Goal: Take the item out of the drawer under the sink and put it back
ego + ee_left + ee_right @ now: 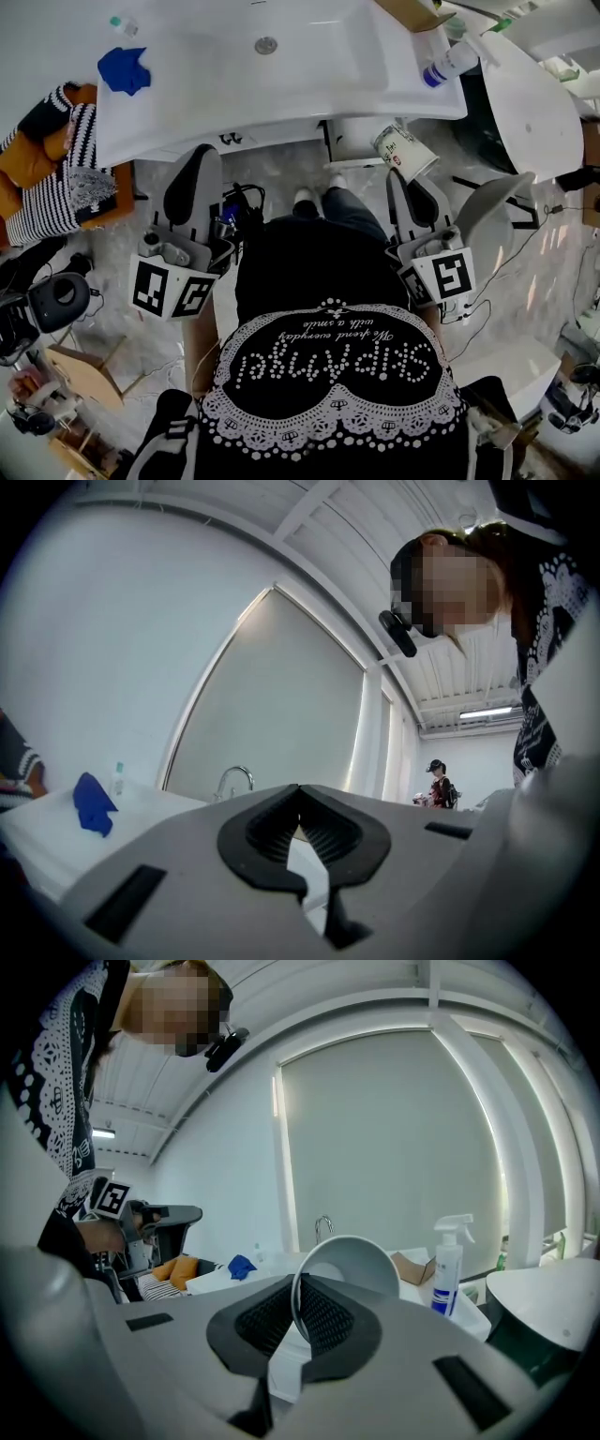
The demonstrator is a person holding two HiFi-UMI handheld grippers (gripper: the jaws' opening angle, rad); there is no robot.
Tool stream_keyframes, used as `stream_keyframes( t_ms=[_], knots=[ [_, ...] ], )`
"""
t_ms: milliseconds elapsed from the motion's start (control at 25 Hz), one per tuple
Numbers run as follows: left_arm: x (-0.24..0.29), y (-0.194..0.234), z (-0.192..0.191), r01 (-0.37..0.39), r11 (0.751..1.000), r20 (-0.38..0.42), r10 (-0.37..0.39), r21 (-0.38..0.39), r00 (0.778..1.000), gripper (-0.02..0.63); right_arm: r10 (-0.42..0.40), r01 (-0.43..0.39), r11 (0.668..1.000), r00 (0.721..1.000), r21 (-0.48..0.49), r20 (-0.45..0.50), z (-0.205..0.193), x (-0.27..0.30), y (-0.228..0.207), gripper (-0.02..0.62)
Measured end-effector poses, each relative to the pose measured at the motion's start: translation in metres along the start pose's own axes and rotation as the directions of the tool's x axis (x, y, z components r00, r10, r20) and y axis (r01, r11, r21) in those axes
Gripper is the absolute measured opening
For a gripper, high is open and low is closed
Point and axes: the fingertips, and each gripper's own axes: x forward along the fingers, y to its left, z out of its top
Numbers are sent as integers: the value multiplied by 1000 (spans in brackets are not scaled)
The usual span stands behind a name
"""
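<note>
Cup [405, 152] clamped by its rim in right claw [413, 180], base slanting away toward sink [187, 89]. Drawer [354, 141] (white box under the basin, probably; the view is poor) lies just beyond the cup, so the right hand is nearer. Left claw [194, 161] together, empty.

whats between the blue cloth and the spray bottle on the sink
The white sink basin with its drain, seen in the head view; the blue cloth lies left of it, the spray bottle right.
</note>
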Motion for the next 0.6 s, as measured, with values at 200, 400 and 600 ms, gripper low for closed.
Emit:
stream_keyframes(
  t_ms=[200,400,600],
  knots=[
    [-10,20,17,-74,997,41,73,15,996,5,1,-1,1000,1000,-4,-7,-1,0,-3,26],
    [-14,22,23,-88,996,47,87,23,995,5,1,-1,1000,1000,-20,-5,2,-1,1,26],
    [-6,7,15,-66,997,9,65,32,998,5,-14,14,1000,1000,8,-20,-1,-8,-6,26]
  ],
)
